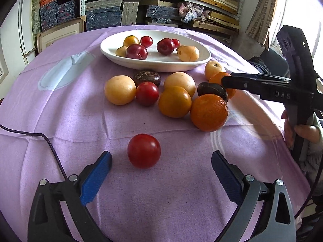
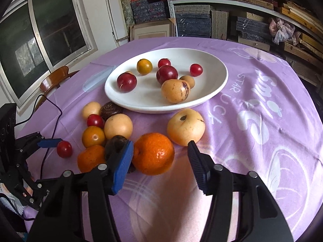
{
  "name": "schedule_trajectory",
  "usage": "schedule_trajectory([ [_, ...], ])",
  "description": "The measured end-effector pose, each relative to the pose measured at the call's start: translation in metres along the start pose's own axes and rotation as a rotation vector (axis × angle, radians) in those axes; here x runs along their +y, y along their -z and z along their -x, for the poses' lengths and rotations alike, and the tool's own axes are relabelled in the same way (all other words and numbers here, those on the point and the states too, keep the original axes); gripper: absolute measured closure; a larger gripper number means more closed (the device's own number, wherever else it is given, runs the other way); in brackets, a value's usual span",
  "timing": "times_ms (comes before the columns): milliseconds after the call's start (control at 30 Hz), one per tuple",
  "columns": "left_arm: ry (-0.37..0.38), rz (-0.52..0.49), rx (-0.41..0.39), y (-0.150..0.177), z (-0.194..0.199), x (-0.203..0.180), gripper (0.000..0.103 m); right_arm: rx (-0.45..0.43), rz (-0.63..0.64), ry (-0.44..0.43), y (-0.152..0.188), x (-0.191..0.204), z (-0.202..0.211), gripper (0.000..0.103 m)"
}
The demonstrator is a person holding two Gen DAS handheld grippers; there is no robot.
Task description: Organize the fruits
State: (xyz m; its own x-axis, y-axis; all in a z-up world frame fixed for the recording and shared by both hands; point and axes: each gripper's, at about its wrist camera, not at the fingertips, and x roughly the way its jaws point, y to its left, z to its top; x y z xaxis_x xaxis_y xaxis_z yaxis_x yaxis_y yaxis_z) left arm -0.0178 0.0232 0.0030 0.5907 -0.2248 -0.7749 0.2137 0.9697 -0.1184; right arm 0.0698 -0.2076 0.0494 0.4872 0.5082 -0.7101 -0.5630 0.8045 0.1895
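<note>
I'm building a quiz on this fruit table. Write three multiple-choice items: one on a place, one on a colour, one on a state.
1. Where is the lone red fruit nearest the left gripper?
A. On the plate
B. Inside the right gripper
C. On the cloth, between the left gripper's fingers

2. What colour is the plate?
A. White
B. Blue
C. Black

3. What is the state of the left gripper?
A. Shut on an orange
B. Open, holding nothing
C. Shut on the plate's rim

Answers:
1 C: the red fruit lies on the cloth, between the fingers of the left gripper.
2 A: the plate is plain white.
3 B: its jaws stand wide, with a gap to the fruit on both sides.
</note>
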Motion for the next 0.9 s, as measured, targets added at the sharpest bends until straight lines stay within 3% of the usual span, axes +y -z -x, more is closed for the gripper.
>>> schedule_trajectory([
  [100, 0.01, 0.016, -0.007, 0.0, 0.002, 0.003, 0.004, 0.023, -0.031, -0.027, 0.004, -0.001, -0.009, 0.048],
  [267, 0.006, 0.045, -0.019, 0.0, 0.005, 0.008, 0.009, 0.012, -0.066, -0.08, 0.008, -0.007, -0.011, 0.057],
  [467, 0.005, 0.118, -0.052, 0.005, 0.015, 0.024, 0.042, 0.011, -0.087, -0.105, 0.009, -0.009, -0.009, 0.058],
  [533, 0.03, 0.129, -0.053, 0.007, 0.017, 0.027, 0.07, 0.01, -0.088, -0.104, 0.01, -0.009, -0.008, 0.058],
  [567, 0.051, 0.131, -0.05, 0.007, 0.017, 0.027, 0.074, 0.01, -0.088, -0.102, 0.01, -0.009, -0.008, 0.058],
  [900, -0.006, 0.034, -0.089, 0.0, 0.023, 0.01, 0.074, -0.016, -0.089, -0.092, 0.011, -0.01, 0.001, 0.058],
])
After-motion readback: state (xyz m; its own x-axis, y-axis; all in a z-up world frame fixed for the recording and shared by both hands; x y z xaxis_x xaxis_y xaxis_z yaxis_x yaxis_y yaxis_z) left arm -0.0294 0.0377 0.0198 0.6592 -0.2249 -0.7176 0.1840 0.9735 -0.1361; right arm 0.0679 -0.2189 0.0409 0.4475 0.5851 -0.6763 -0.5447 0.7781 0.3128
